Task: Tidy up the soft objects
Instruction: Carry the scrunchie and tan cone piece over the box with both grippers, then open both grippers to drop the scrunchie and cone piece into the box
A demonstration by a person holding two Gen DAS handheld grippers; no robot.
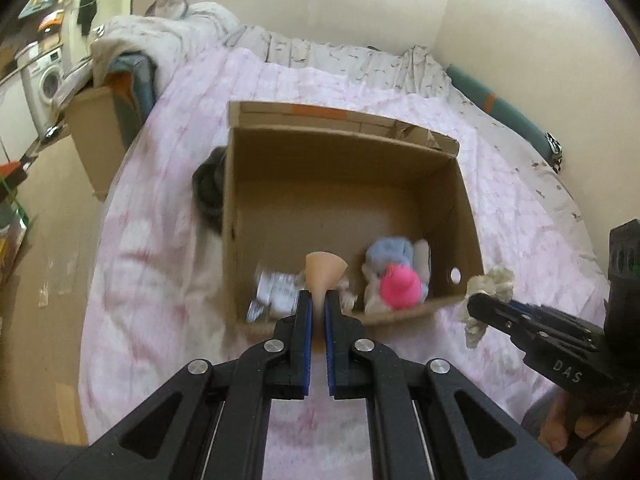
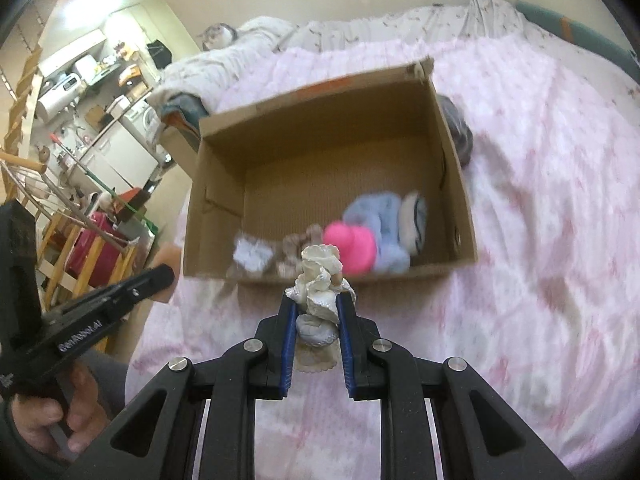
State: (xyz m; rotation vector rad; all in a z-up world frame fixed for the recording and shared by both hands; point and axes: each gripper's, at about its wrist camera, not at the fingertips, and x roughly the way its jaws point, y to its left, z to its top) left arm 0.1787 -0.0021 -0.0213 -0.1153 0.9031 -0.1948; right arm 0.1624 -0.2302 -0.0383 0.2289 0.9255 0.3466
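An open cardboard box [image 1: 344, 168] sits on the pink bed. Inside lie a pink round soft thing [image 1: 400, 286], a light blue plush [image 1: 388, 252] and a white printed piece [image 1: 276, 288]. My left gripper [image 1: 318, 300] is shut on a peach soft object [image 1: 325, 268] above the box's near edge. In the right wrist view my right gripper [image 2: 318, 300] is shut on a cream lacy cloth bundle [image 2: 320, 280] just short of the box [image 2: 224, 148]. The pink thing [image 2: 350, 246] and blue plush [image 2: 380, 220] show there too. The right gripper also shows in the left view [image 1: 476, 302].
A dark garment [image 1: 208, 188] lies against the box's left side. A crumpled grey duvet [image 1: 172, 36] lies at the bed's head. A second cardboard box [image 1: 100, 128] stands by the bed. A drying rack [image 2: 72, 216] and appliances stand on the left.
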